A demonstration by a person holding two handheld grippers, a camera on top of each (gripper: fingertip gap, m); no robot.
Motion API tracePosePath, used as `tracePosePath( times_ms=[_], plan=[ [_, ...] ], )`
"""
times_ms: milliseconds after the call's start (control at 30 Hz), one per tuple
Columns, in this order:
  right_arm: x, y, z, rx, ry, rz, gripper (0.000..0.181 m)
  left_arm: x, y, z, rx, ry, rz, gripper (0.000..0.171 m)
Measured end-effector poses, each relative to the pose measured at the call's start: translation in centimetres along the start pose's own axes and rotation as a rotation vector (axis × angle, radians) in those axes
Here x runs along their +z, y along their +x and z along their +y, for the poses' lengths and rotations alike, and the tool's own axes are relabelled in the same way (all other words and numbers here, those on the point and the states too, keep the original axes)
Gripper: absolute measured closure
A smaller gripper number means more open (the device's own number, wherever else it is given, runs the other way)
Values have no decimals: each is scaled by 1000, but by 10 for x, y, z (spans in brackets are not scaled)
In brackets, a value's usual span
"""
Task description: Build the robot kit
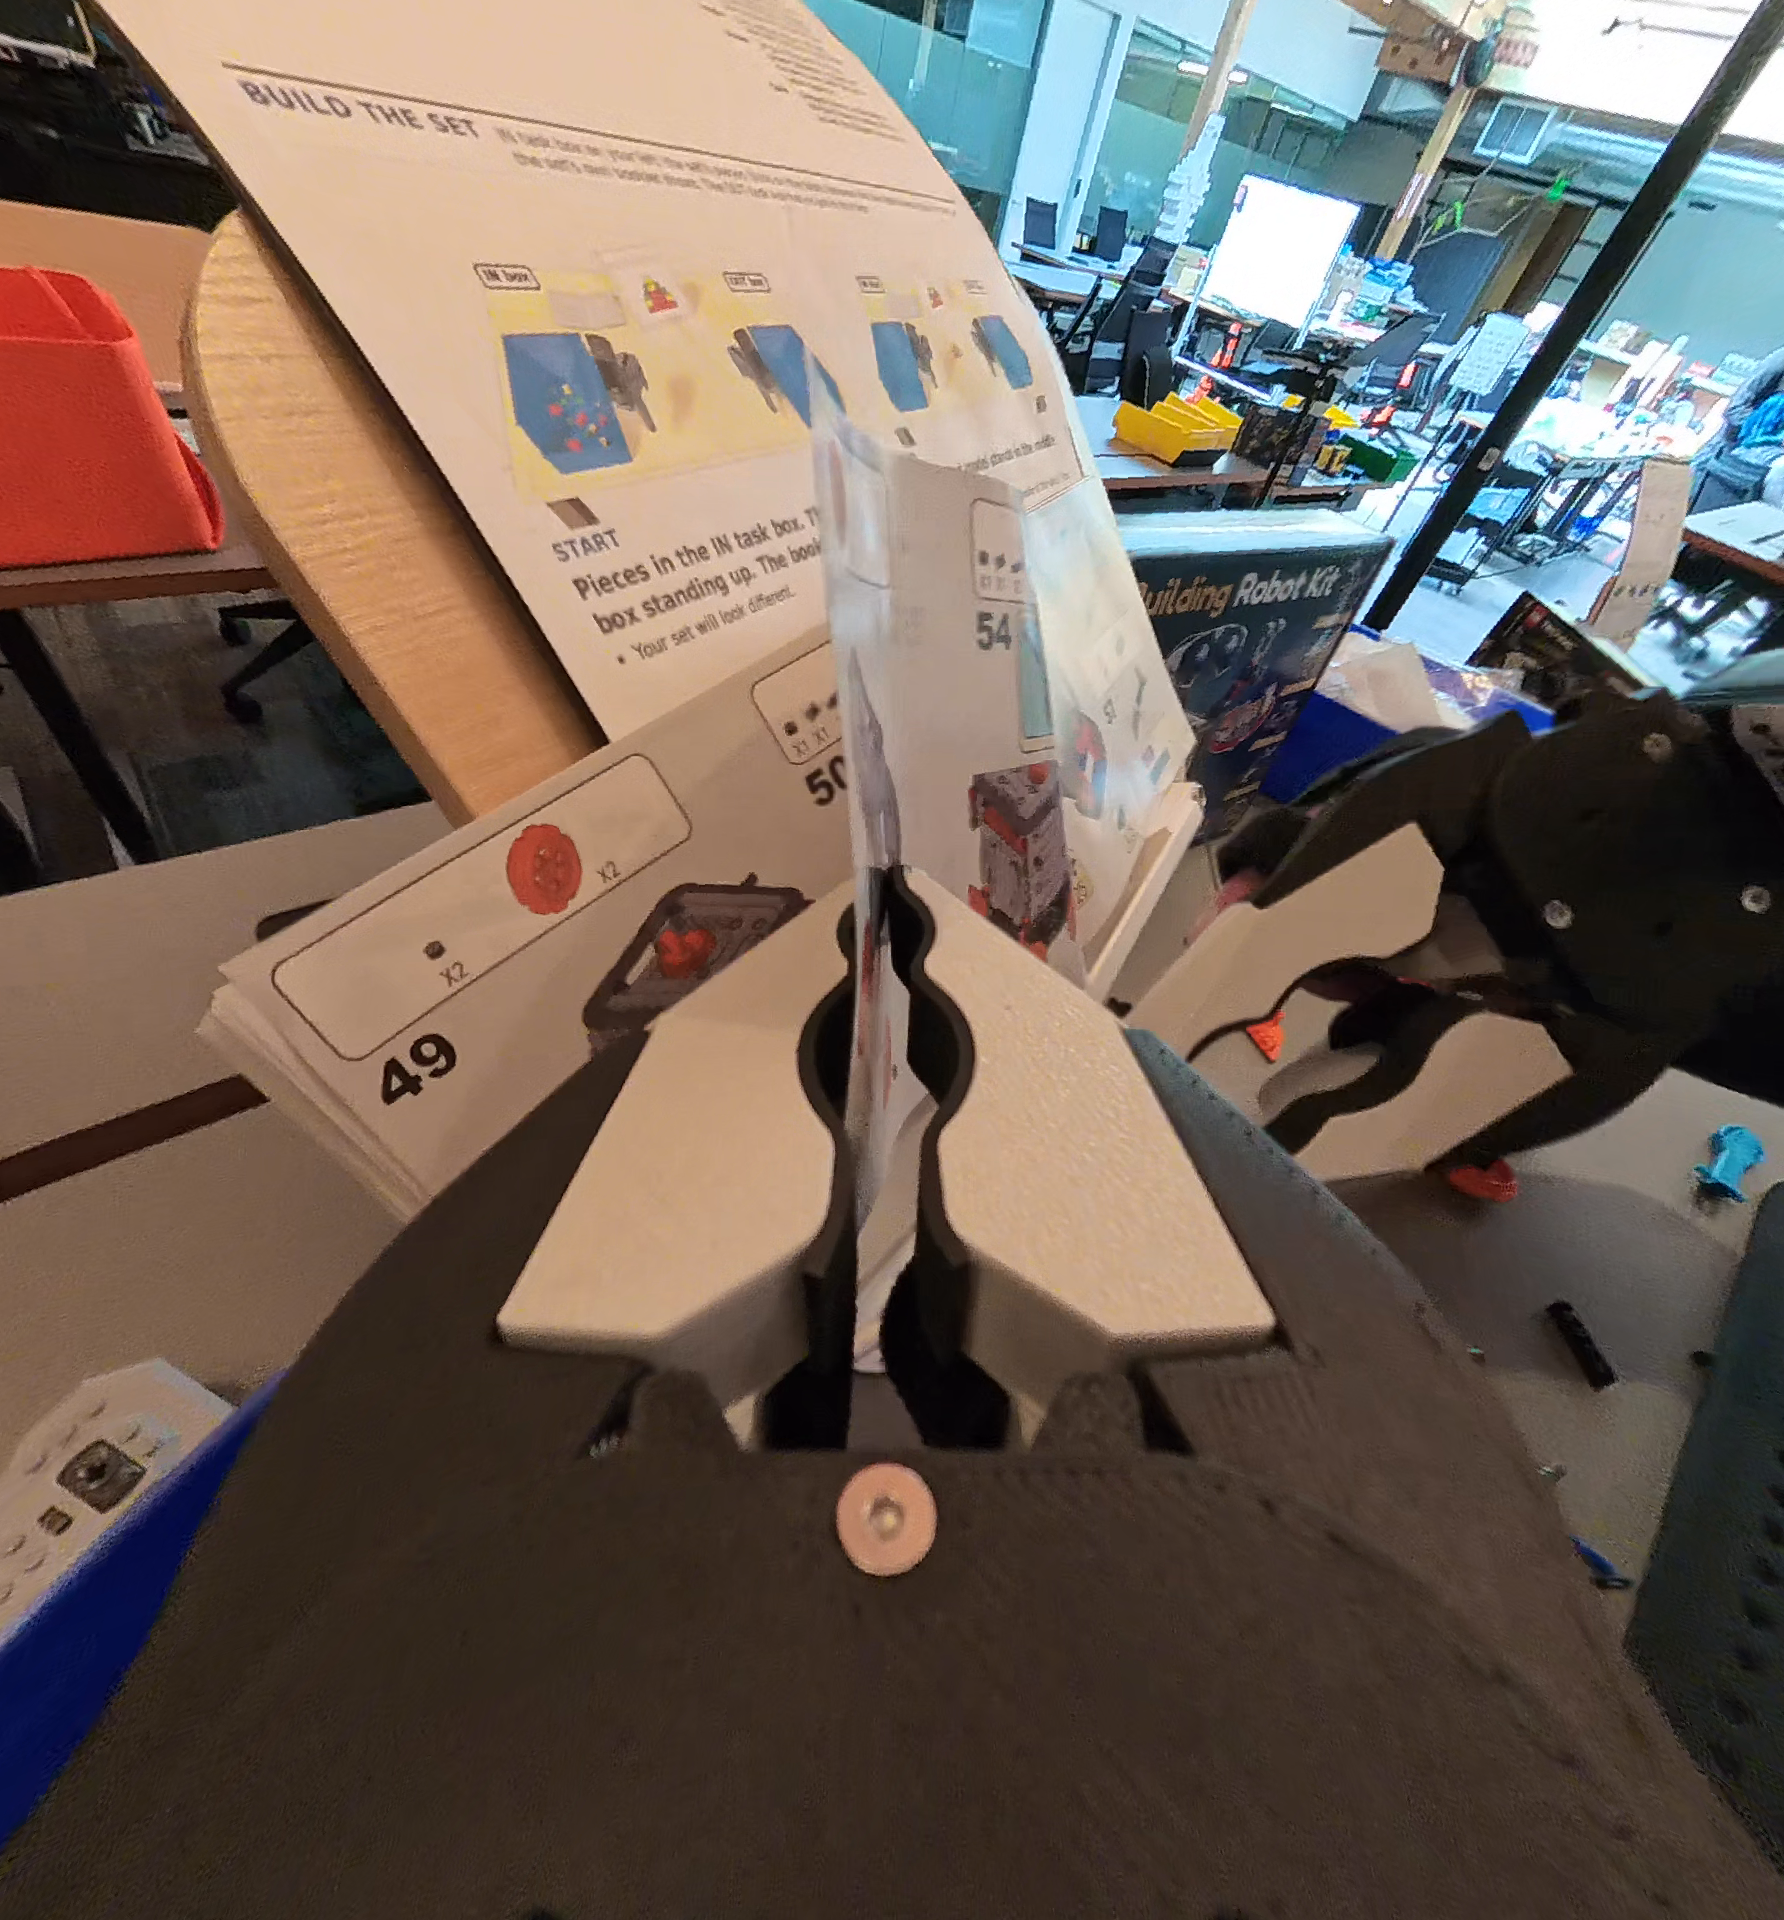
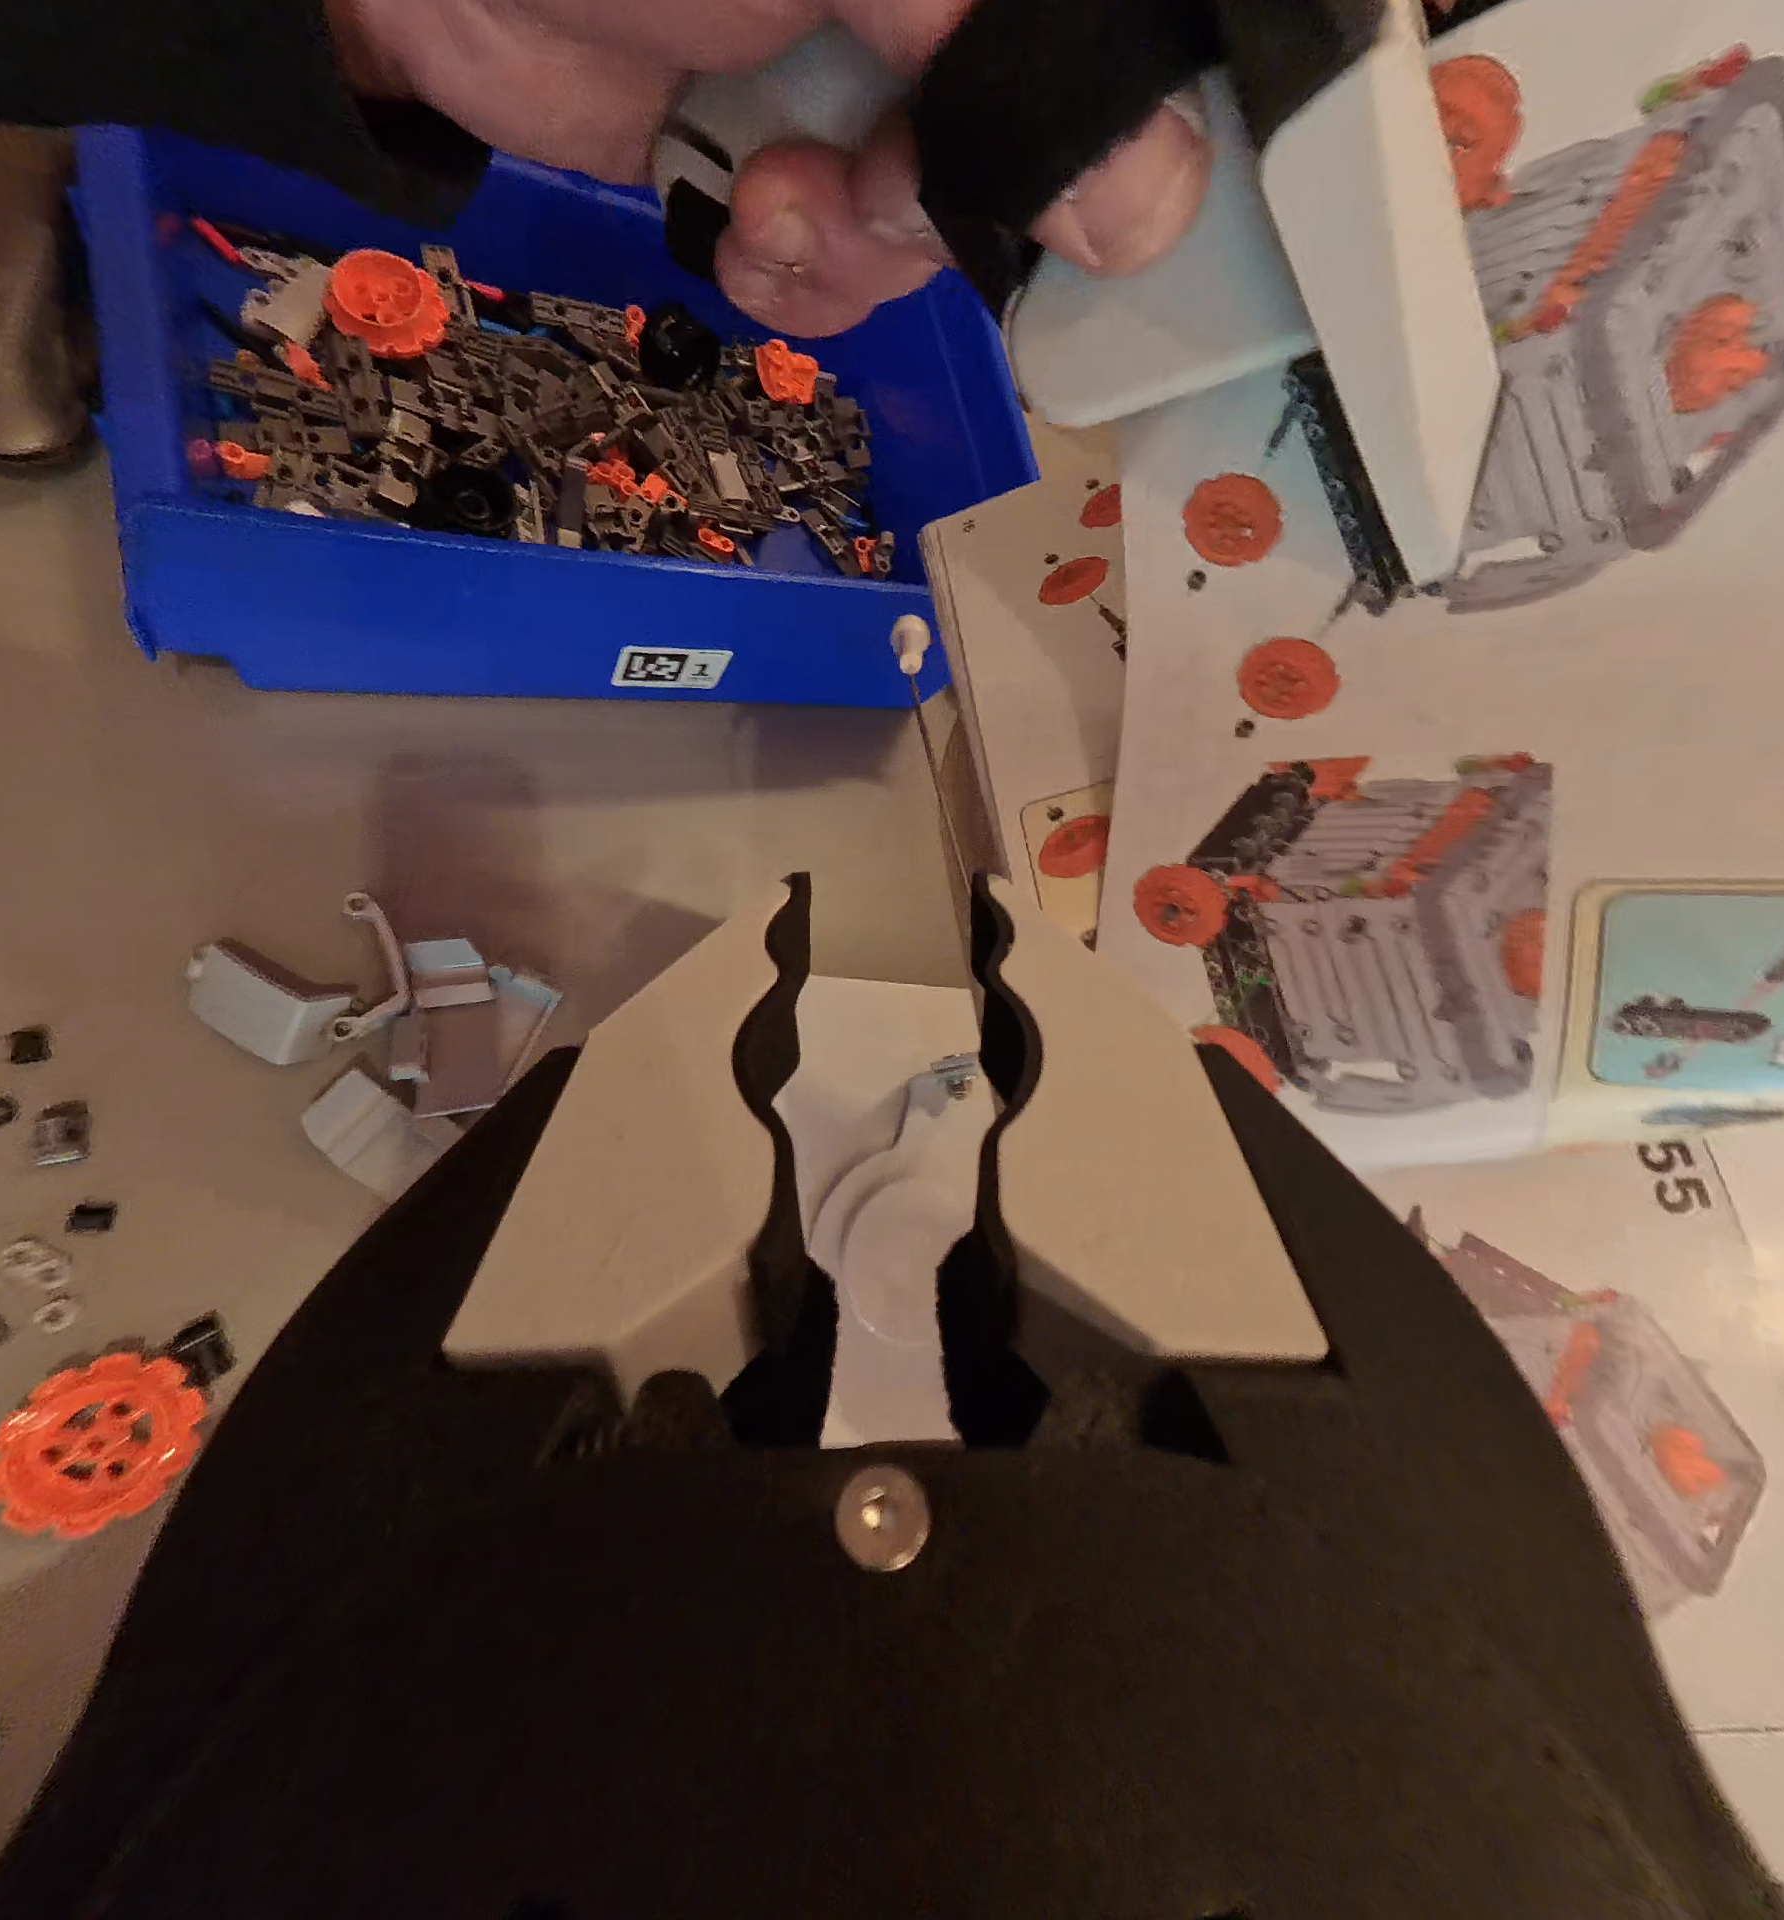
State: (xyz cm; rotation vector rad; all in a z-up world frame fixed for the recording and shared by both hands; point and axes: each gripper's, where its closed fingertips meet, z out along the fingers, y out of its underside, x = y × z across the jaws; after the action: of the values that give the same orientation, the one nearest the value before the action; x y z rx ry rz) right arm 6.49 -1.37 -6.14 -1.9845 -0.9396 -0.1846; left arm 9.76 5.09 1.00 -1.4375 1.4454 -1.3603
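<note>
Left gripper (image 1: pixel 883 894): fingers clenched on an upright booklet page (image 1: pixel 867 665), above the open booklet (image 1: pixel 431 997) on the surface; thin, floppy paper, judged easily torn, best pinched at its edge | Right gripper (image 2: pixel 888 904): fingers parted, empty, over a pale grey part (image 2: pixel 883 1226); blue bin (image 2: pixel 514 613) of pieces far left; orange wheel (image 2: pixel 88 1444) near left
</note>
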Motion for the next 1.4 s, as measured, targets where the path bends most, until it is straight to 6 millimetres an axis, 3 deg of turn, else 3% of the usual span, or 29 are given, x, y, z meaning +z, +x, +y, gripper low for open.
tracePosePath(
  times_ms=[100, 233, 333, 433, 633, 1033, 1133, 1400],
  plan=[
    [16, 1, 5, -101, -57, 83, 153, 7, -3, 2, -9, -22, 34, 171],
    [32, 5, -8, -216, -56, 192, 154, 9, -7, 8, -3, -72, 55, 171],
    [48, 5, -6, -286, -128, 198, 157, 8, -12, 14, -25, -68, 50, 171],
    [53, 6, -6, -281, -141, 179, 180, 6, -14, 20, -57, -62, 75, 171],
    [44, 9, -18, -61, 0, 107, 181, 5, -19, 26, -85, -63, 104, 171],
    [28, 28, -30, 315, 279, 147, 181, 1, -20, 25, -207, -23, 231, 171],
    [21, 41, -29, 429, 322, 161, 181, -2, -20, 24, -292, 10, 280, 171],
    [13, 54, -22, 551, 345, 231, 181, -7, -20, 30, -212, -10, 198, 167]
  ],
)
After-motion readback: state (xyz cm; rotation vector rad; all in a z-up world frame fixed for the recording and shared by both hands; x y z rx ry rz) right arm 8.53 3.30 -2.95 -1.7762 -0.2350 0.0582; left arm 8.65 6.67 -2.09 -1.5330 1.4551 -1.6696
